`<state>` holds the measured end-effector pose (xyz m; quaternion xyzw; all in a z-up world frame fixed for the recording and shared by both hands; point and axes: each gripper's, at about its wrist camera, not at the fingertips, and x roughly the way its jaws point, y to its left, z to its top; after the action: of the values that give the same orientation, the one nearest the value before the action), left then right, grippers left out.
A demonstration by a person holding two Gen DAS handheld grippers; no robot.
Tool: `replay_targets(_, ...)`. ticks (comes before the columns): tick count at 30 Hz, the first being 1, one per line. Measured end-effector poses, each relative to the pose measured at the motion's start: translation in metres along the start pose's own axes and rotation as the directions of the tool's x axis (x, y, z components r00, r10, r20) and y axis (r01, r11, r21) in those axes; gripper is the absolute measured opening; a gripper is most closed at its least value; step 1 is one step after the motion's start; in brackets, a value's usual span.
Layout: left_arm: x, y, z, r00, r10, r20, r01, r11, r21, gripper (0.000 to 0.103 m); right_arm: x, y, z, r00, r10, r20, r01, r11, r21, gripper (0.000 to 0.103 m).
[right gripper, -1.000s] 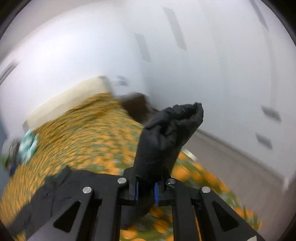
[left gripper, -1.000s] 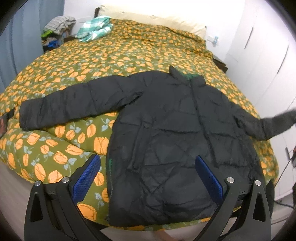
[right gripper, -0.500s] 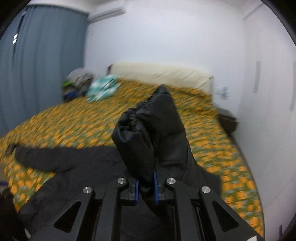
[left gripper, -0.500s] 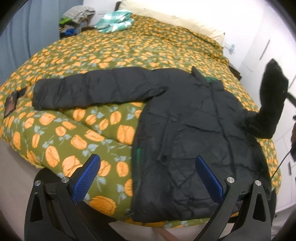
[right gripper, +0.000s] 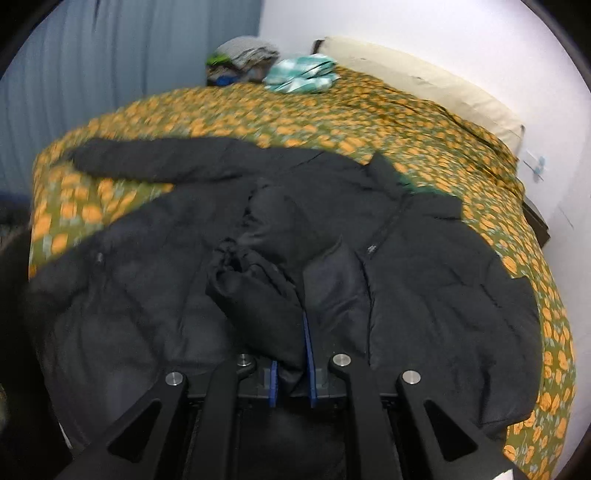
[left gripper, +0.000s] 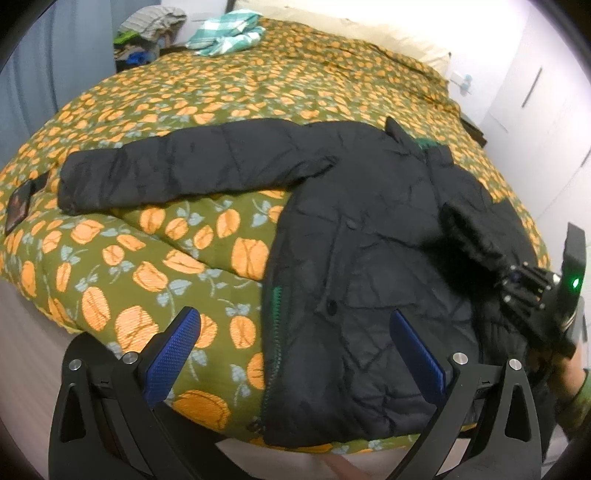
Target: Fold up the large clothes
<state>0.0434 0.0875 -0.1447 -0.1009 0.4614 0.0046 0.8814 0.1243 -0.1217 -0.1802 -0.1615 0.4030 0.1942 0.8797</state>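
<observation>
A black puffer jacket [left gripper: 369,236] lies face up on the bed, its left sleeve [left gripper: 177,173] stretched out to the left. My left gripper [left gripper: 295,354] is open and empty above the jacket's hem at the bed's near edge. My right gripper [right gripper: 291,369] is shut on the jacket's right sleeve [right gripper: 258,288] and holds it folded over the jacket's chest [right gripper: 424,277]. In the left wrist view the right gripper [left gripper: 524,291] is at the right edge, holding that sleeve [left gripper: 472,232].
The bed has an orange-flowered green duvet [left gripper: 258,85]. A green checked cloth [left gripper: 225,31] and a clothes pile [left gripper: 151,29] sit at the far left corner. A dark flat object [left gripper: 20,206] lies at the left. White wardrobe doors [left gripper: 554,92] stand right.
My right gripper has swung the right sleeve from out beside the bed, up and over, onto the jacket's front. The left gripper has stayed open and shifted a little to the left.
</observation>
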Motion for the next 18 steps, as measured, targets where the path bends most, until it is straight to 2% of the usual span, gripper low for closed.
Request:
replay_targets(1, 0.001, -0.001, -0.001, 1.000, -0.002, -0.002, 0.002, 1.000, 0.005, 0.102, 0.004, 0.004, -0.002, 1.000, -0.001, -0.006, 0.001, 1.000, -0.008, 0.013)
replay_targets(3, 0.003, -0.005, -0.001, 1.000, -0.010, -0.008, 0.011, 1.000, 0.015, 0.102, 0.008, 0.014, -0.011, 1.000, 0.005, -0.031, -0.006, 1.000, -0.029, 0.022)
replay_targets(4, 0.004, -0.006, -0.001, 1.000, -0.016, -0.014, 0.016, 1.000, 0.017, 0.102, 0.008, 0.017, -0.014, 0.999, 0.023, -0.037, -0.024, 0.999, -0.031, 0.039)
replay_targets(5, 0.007, -0.008, -0.001, 0.999, -0.022, -0.023, 0.022, 1.000, 0.018, 0.102, 0.004, 0.020, -0.018, 0.998, 0.053, -0.039, -0.054, 0.998, -0.028, 0.068)
replay_targets(6, 0.009, -0.010, 0.000, 0.999, -0.032, -0.033, 0.033, 0.999, 0.017, 0.102, 0.000, 0.023, -0.021, 0.996, 0.077, -0.037, -0.078, 0.997, -0.022, 0.080)
replay_targets(7, 0.011, -0.012, 0.001, 0.998, -0.045, -0.040, 0.046, 0.999, 0.017, 0.102, -0.005, 0.026, -0.024, 0.996, 0.085, -0.030, -0.085, 0.996, -0.017, 0.086)
replay_targets(11, 0.023, -0.032, 0.012, 0.984, -0.159, -0.083, 0.160, 0.987, 0.003, 0.102, -0.031, 0.025, -0.034, 0.997, 0.083, -0.003, -0.083, 0.996, 0.028, 0.086)
replay_targets(13, 0.034, -0.047, 0.018, 0.959, -0.257, -0.122, 0.257, 0.966, -0.012, 0.102, -0.054, 0.018, -0.043, 0.996, 0.083, 0.037, -0.087, 0.991, 0.106, 0.086)
replay_targets(15, 0.052, -0.071, 0.025, 0.919, -0.358, -0.168, 0.360, 0.933, -0.020, 0.102, -0.072, 0.009, -0.052, 0.996, 0.071, 0.061, -0.081, 0.980, 0.181, 0.086)
replay_targets(17, 0.076, -0.097, 0.030, 0.891, -0.398, -0.217, 0.406, 0.914, -0.006, 0.101, -0.088, -0.001, -0.062, 0.996, 0.054, 0.075, -0.071, 0.965, 0.252, 0.086)
replay_targets(18, 0.088, -0.111, 0.032, 0.886, -0.395, -0.245, 0.409, 0.913, 0.008, 0.101, -0.094, -0.006, -0.067, 0.996, 0.047, 0.079, -0.067, 0.956, 0.286, 0.086)
